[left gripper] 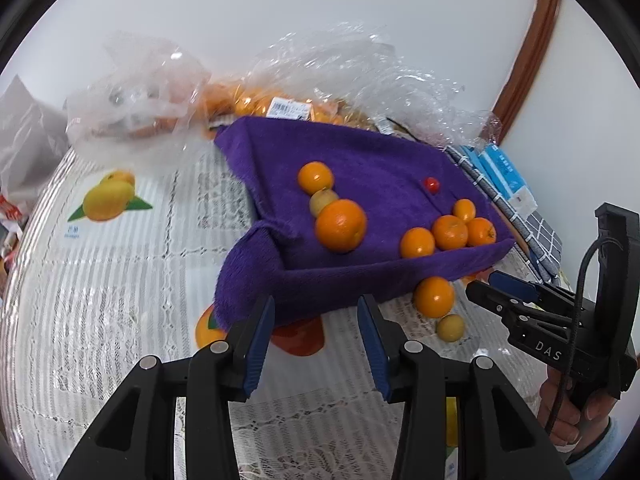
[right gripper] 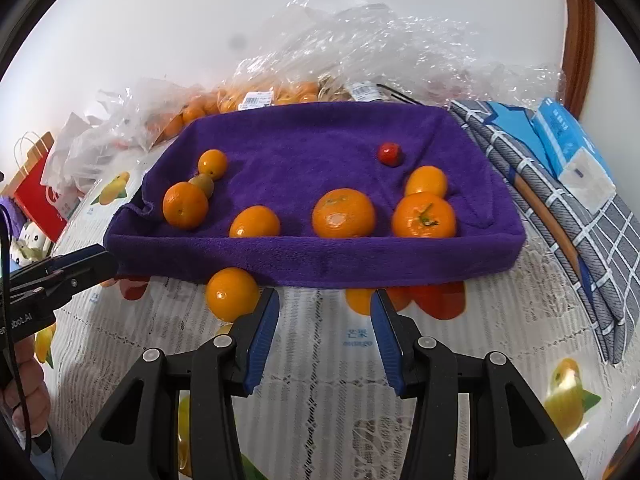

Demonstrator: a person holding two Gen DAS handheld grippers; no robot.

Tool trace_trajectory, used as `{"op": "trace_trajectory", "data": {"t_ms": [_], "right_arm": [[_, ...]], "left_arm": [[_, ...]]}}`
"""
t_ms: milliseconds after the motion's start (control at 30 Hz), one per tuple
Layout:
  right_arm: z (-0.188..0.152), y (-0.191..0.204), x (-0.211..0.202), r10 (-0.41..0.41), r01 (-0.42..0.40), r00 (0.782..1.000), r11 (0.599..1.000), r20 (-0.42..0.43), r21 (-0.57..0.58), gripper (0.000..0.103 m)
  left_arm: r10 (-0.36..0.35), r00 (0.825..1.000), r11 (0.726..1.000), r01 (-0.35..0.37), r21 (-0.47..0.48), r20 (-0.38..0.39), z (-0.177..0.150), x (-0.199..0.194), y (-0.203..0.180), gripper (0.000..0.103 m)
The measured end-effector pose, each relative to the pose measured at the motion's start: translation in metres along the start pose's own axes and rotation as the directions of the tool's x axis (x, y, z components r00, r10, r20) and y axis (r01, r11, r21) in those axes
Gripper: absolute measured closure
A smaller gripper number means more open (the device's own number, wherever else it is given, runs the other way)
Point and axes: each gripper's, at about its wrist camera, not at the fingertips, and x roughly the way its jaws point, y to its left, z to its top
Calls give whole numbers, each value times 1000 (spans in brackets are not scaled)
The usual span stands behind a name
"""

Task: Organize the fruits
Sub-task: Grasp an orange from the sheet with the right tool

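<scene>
A purple towel (left gripper: pixel 360 152) (right gripper: pixel 300 148) with raised edges lies on the table. On it are several oranges, among them a large one (left gripper: pixel 341 225) and another (right gripper: pixel 343 213), plus a small red fruit (left gripper: pixel 431 184) (right gripper: pixel 389 154) and a small yellow-green fruit (left gripper: pixel 322 201) (right gripper: pixel 202 183). One orange (left gripper: pixel 434 296) (right gripper: pixel 232 294) and a small yellowish fruit (left gripper: pixel 450 327) sit on the tablecloth just in front of the towel. My left gripper (left gripper: pixel 316 312) (right gripper: pixel 96 258) is open and empty at the towel's front edge. My right gripper (right gripper: pixel 325 300) (left gripper: pixel 486 288) is also open and empty, beside the loose orange.
Clear plastic bags (left gripper: pixel 280 80) (right gripper: pixel 360 40) holding more oranges lie behind the towel against the white wall. A checked cloth (right gripper: pixel 560 208) and blue tissue packs (right gripper: pixel 568 140) lie to the right. A red paper bag (right gripper: pixel 38 192) stands at the left. The lace tablecloth (left gripper: pixel 120 280) has printed fruit pictures.
</scene>
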Motion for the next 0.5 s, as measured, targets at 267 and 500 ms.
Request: {"op": "trace_trajectory", "data": {"t_ms": [267, 500], "right_arm": [[-3, 4, 9, -1, 1, 1000, 1000, -10, -21, 56], [-1, 13, 2, 102, -102, 995, 995, 13, -22, 56]], "left_arm": [[-7, 1000, 998, 7, -61, -9, -1, 3, 16, 62], [6, 1000, 999, -6, -46, -8, -1, 6, 12, 62]]}}
